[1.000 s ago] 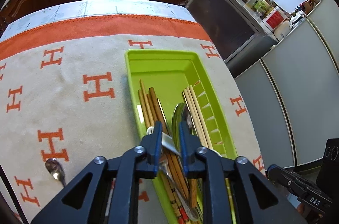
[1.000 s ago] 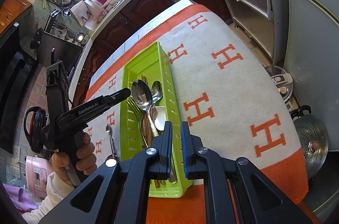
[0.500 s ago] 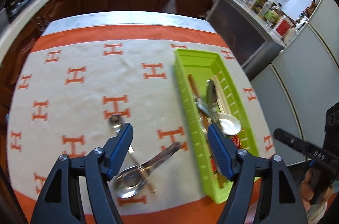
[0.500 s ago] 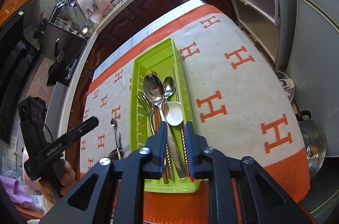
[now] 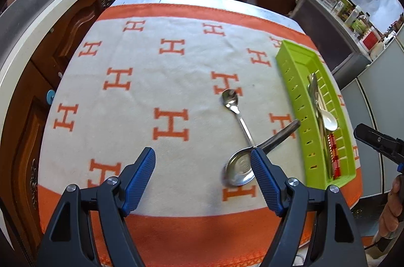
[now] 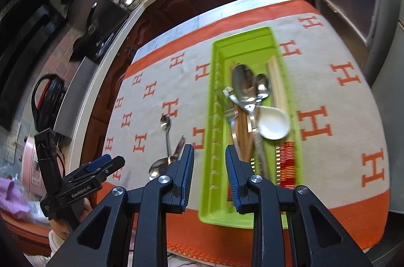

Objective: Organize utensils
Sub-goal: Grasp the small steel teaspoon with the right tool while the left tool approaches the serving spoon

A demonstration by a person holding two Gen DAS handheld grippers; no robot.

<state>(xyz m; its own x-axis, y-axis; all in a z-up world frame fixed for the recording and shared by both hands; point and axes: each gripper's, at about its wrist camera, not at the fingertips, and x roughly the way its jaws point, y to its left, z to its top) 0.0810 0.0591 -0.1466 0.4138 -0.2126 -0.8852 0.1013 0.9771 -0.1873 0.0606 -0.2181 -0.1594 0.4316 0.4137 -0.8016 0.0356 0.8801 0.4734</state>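
Spoons are being left outside the green tray: a slim teaspoon and a larger serving spoon are lying crossed on the orange-and-cream cloth covering the counter, just beside the tray's long wall. The left tongs are being held spread wide and empty above the cloth, the jaws having just been opening, with the right-hand pad overlapping the big spoon's bowl in the picture. The right tongs are being held slightly parted over the tray's near end, also just opening, with nothing pinched between them.

Trouble is likely to be caused by the crossing: if one spoon is being lifted, the other may be dragged or flicked across the cloth. A flat metal handle may also be slipping from the pads, and the light tray may be getting nudged.

Much is being obscured. The right wrist view is being blurred by motion, so the utensils in the tray are hard to separate. Whether the left pad is touching the spoon cannot be told. The person's hands are being cut off at the frame edges.
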